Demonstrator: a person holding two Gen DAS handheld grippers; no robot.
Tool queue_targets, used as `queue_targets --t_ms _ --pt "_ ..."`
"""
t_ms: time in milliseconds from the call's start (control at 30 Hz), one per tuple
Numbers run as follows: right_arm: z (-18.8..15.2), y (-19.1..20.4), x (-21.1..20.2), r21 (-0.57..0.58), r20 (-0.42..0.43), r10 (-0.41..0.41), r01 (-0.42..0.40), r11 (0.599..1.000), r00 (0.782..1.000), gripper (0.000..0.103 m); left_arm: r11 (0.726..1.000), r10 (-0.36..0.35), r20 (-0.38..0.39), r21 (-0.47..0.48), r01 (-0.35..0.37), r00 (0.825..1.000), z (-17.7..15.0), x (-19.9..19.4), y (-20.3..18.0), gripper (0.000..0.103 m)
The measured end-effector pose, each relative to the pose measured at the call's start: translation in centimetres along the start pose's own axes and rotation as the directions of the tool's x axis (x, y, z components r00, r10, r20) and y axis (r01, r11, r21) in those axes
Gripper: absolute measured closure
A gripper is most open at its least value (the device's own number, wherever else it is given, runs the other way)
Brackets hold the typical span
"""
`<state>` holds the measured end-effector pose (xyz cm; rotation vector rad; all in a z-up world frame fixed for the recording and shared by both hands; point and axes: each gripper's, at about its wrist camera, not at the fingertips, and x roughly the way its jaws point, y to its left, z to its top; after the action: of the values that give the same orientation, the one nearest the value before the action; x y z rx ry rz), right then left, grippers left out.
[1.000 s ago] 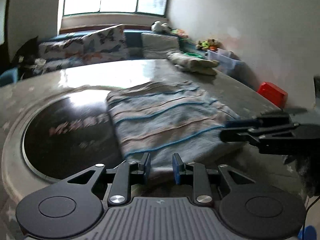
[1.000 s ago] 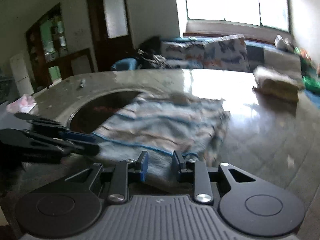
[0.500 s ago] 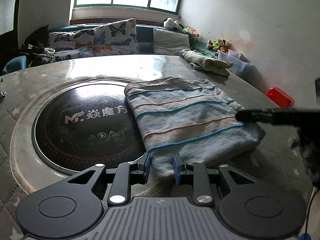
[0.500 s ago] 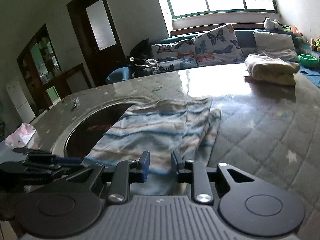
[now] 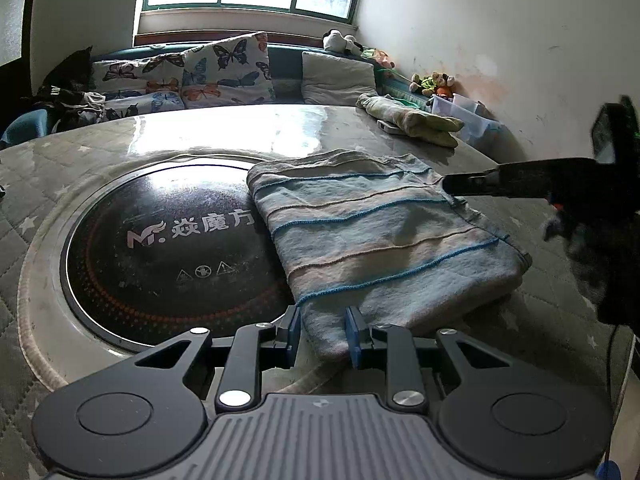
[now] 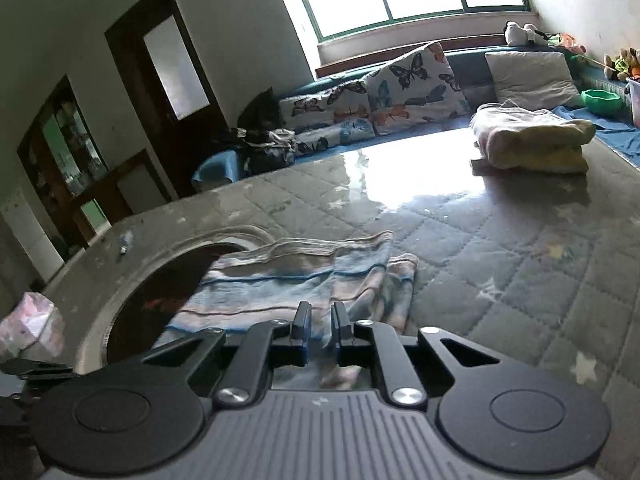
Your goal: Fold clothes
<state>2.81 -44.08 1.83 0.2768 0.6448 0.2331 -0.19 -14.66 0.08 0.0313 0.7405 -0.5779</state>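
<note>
Daylight from a wide window falls on a sofa with butterfly cushions [image 5: 224, 68] behind a round quilted bench [image 6: 500, 248]. Set into the bench is a dark glass cooktop [image 5: 160, 248]. A folded striped cloth [image 5: 376, 240] lies flat on the bench, its left edge overlapping the cooktop. Another folded bundle [image 6: 532, 142] sits at the far side. Left tongs [image 5: 322, 330] stand parted around the cloth's near corner, not pinching it. Right tongs [image 6: 320, 330] are narrowly parted over the cloth's right edge, holding nothing.
</note>
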Motion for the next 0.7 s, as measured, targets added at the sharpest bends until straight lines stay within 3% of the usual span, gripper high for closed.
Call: queue_targets --t_ms 133,233,367,467,700 --pt "0.1 -1.2 2.0 0.008 -0.05 -0.058 0.058 0.998 0.997 0.095 1.0 -0.002 -0.001 -0.005 0.002 1.0 0.2 -0.1 0.2 0.075" --pt "0.7 -1.2 1.7 0.015 -0.02 -0.063 0.064 0.998 0.998 0.093 1.0 -0.003 0.003 -0.021 0.003 1.0 0.9 0.0 0.5 0.076" --pt "1.3 -1.3 2.8 0.01 -0.019 -0.08 0.08 0.997 0.997 0.083 0.999 -0.002 0.007 -0.044 0.002 1.0 1.8 0.2 0.8 0.076" --pt "1.4 -1.5 4.0 0.002 -0.031 -0.1 0.1 0.995 0.994 0.082 0.998 0.003 0.003 -0.06 -0.003 1.0 2.5 0.7 0.9 0.076" --pt "1.3 -2.7 3.3 0.069 -0.023 -0.127 0.128 0.989 0.992 0.07 0.994 0.032 -0.01 -0.105 -0.033 0.999 4.6 2.6 1.5 0.067"
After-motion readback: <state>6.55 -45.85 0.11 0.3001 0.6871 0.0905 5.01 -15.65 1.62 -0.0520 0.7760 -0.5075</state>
